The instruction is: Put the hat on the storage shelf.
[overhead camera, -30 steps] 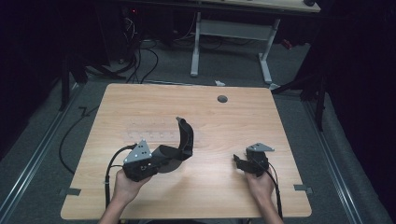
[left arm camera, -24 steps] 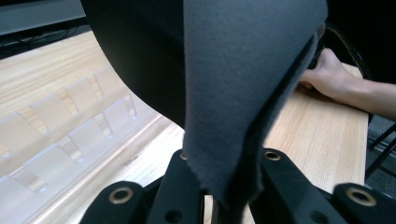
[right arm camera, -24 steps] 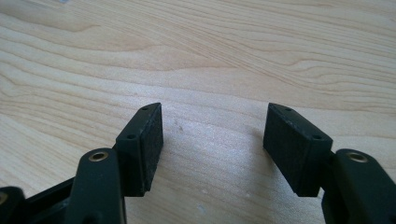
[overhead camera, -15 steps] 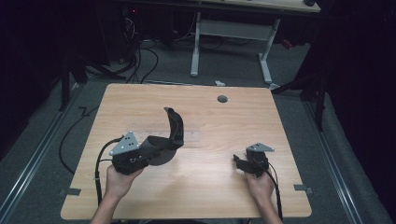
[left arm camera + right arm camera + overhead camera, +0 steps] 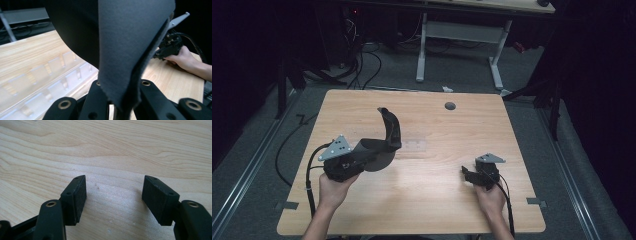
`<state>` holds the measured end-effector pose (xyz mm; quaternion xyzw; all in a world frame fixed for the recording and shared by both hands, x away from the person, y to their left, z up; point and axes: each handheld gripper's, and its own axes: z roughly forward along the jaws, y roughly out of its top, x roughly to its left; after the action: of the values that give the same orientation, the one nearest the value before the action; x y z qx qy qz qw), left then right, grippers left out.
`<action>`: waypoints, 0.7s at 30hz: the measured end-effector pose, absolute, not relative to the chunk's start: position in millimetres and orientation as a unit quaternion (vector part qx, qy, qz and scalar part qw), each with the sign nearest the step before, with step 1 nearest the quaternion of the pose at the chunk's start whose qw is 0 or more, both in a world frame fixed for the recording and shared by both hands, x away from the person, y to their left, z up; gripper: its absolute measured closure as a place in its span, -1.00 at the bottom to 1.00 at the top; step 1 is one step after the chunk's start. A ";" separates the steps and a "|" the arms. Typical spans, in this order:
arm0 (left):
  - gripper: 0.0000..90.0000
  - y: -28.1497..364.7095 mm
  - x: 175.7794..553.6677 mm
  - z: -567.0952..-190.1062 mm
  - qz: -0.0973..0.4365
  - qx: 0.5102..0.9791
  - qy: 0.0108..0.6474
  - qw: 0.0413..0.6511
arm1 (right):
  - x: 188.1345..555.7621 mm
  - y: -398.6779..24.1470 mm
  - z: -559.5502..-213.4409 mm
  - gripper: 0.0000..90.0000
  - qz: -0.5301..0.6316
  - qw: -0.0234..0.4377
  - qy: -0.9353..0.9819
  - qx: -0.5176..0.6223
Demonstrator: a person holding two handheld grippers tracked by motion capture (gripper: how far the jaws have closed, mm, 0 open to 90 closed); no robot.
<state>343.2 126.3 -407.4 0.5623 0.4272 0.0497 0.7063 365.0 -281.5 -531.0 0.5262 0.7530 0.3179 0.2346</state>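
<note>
Holding a gripper in each hand, we are working at the near side of a wooden table [image 5: 422, 200]. Our left hand [image 5: 331, 189] is raising the left gripper [image 5: 362, 157] over the left part of the table, and its jaws are clamping a piece of dark grey fabric [image 5: 384, 137], which is curling upward from the jaws and arching away from us above the tabletop. In the left gripper view we are seeing that same fabric [image 5: 130, 45] pinched between the two black jaws at the bottom, its cloth rising and spreading across the upper picture, with a clear plastic strip [image 5: 50, 82] lying on the wood beneath it. Our right hand [image 5: 490, 197] is resting the right gripper [image 5: 469, 175] on the table near the front right, well apart from the fabric. In the right gripper view its jaws are standing wide apart over bare wood grain with nothing between them, and one finger [image 5: 75, 197] is showing its ribbed inner pad. Farther off, we are seeing a small round hole [image 5: 450, 106] in the tabletop near the far edge, and beyond the table a white desk frame [image 5: 459, 37] and loose cables [image 5: 362, 60] are lying on the dark floor.
</note>
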 end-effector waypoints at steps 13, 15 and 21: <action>0.90 153.0 354.3 -399.6 0.078 0.528 0.447 0.718 | 364.6 -281.4 -531.0 -0.19 0.318 0.234 0.754 0.526; 0.90 157.7 357.6 -398.2 0.079 0.521 0.450 0.721 | 364.6 -281.4 -530.9 -0.19 0.318 0.234 0.754 0.526; 0.90 165.0 365.7 -398.1 0.092 0.515 0.458 0.718 | 364.6 -281.4 -530.9 -0.19 0.318 0.234 0.754 0.525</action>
<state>365.7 165.0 -398.1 0.5154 0.4584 0.0920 0.7181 364.6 -281.4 -530.9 0.5254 0.7538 0.3178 0.2340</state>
